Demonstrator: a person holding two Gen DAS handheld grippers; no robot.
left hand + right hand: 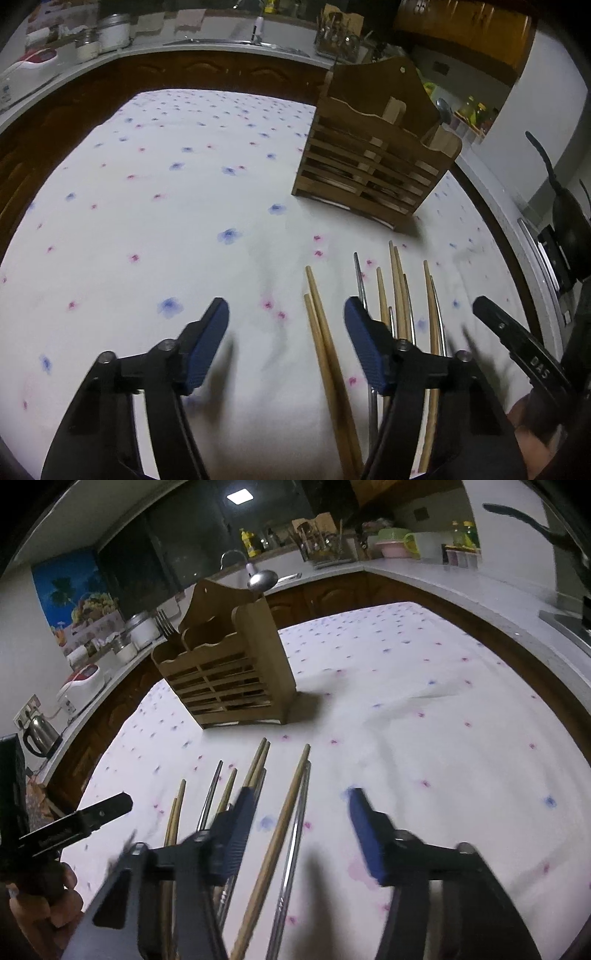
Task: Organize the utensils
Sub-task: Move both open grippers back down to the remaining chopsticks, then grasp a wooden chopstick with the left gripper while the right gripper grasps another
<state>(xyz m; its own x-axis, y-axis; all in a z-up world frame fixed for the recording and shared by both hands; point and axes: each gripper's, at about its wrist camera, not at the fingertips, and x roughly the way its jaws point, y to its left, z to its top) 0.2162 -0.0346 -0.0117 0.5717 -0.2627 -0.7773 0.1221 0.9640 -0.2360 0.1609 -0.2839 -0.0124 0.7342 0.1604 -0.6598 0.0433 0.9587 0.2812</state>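
Left wrist view: my left jaws (286,325) stand apart above the flowered desk (147,229), gripping nothing; a pair of wooden chopsticks (325,350) lies between them, near the right pad. My right jaws (299,819) also stand apart and grip nothing, with one wooden chopstick (280,823) and a metal chopstick (295,834) lying between them. Beyond stands the wooden utensil holder (229,675).

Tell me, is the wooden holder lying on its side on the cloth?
No, the wooden holder stands upright on the flowered cloth, with a spoon sticking up from it.
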